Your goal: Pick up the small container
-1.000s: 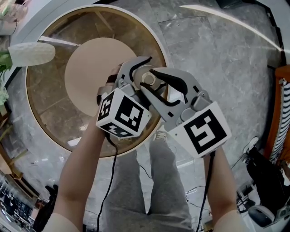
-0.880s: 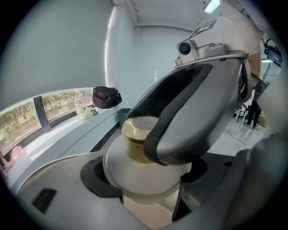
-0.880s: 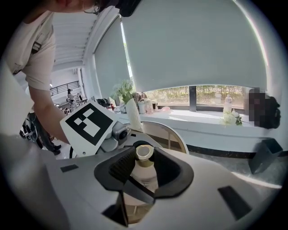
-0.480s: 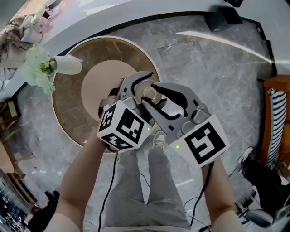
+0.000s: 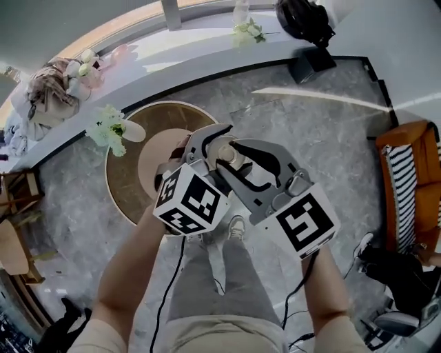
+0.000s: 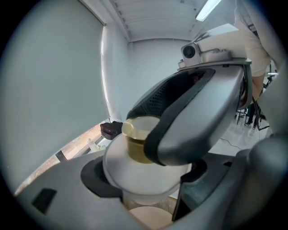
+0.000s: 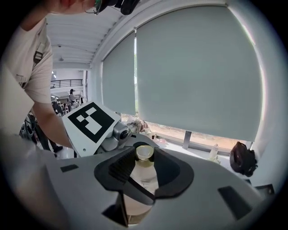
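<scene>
The small container (image 5: 227, 153) is a pale rounded bottle with a gold cap, held up in the air in front of the person's body. My left gripper (image 5: 210, 141) is shut on its body, which fills the gap between the jaws in the left gripper view (image 6: 139, 173). My right gripper (image 5: 231, 156) comes in from the right and is shut on the container's upper part. In the right gripper view the container (image 7: 143, 177) sits between the black pads (image 7: 123, 168), cap pointing away. The two grippers touch each other.
Far below to the left stands a round wooden table (image 5: 124, 189) with a vase of white flowers (image 5: 110, 127). A curved grey ledge (image 5: 158, 65) carries small items and a black bag (image 5: 303, 21). An orange seat (image 5: 406, 172) stands on the right, and cables trail by the person's legs.
The head view has swung up and back: the round table looks smaller and farther off, and the ledge and flowers have come into view. Both grippers keep the same hold on the container.
</scene>
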